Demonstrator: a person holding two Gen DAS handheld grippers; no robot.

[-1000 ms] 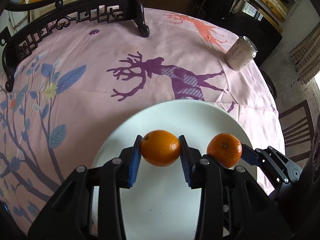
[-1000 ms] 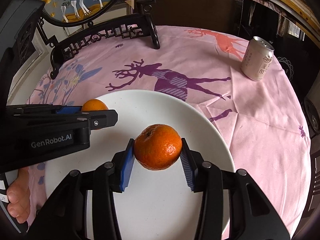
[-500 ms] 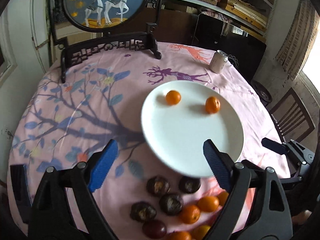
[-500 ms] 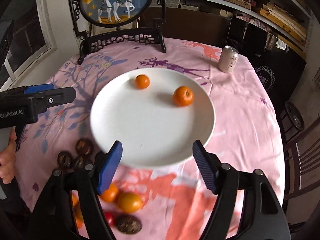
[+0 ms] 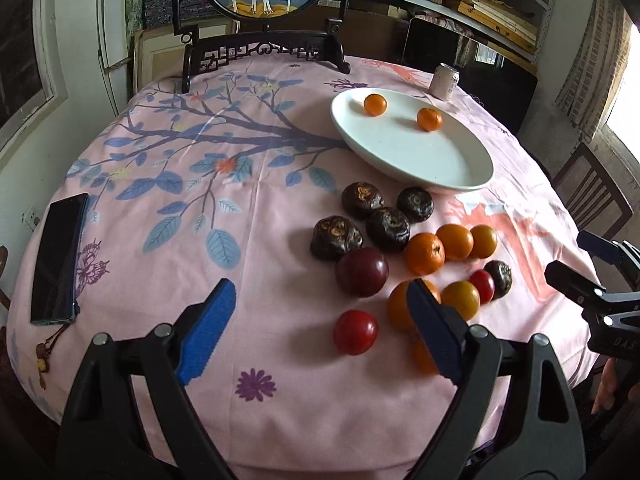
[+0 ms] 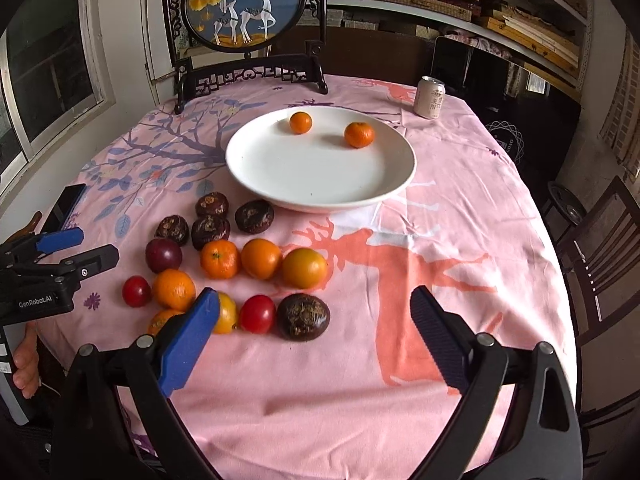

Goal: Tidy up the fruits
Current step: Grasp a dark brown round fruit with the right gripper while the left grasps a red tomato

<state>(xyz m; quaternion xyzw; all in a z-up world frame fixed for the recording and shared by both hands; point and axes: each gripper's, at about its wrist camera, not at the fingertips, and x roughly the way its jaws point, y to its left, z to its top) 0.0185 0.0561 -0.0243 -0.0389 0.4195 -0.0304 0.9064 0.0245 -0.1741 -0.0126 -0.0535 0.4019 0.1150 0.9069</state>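
left cam: my left gripper [image 5: 320,332] is spread wide, nothing in it. two oranges [image 5: 375,104] sit on the plate [image 5: 420,160] at 1 o'clock.

right cam: my right gripper [image 6: 314,334] is opening, empty; loose fruit pile [image 6: 224,256] at 10 o'clock.

Pink-clothed table [image 6: 460,184], plate [image 6: 320,196], loose fruit [image 6: 260,258], can [image 6: 429,98]

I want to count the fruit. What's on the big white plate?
Two small oranges, one at the far rim and one to its right, sit apart on the white plate. The rest of the plate is bare. Nothing covers it, so nothing is hidden.
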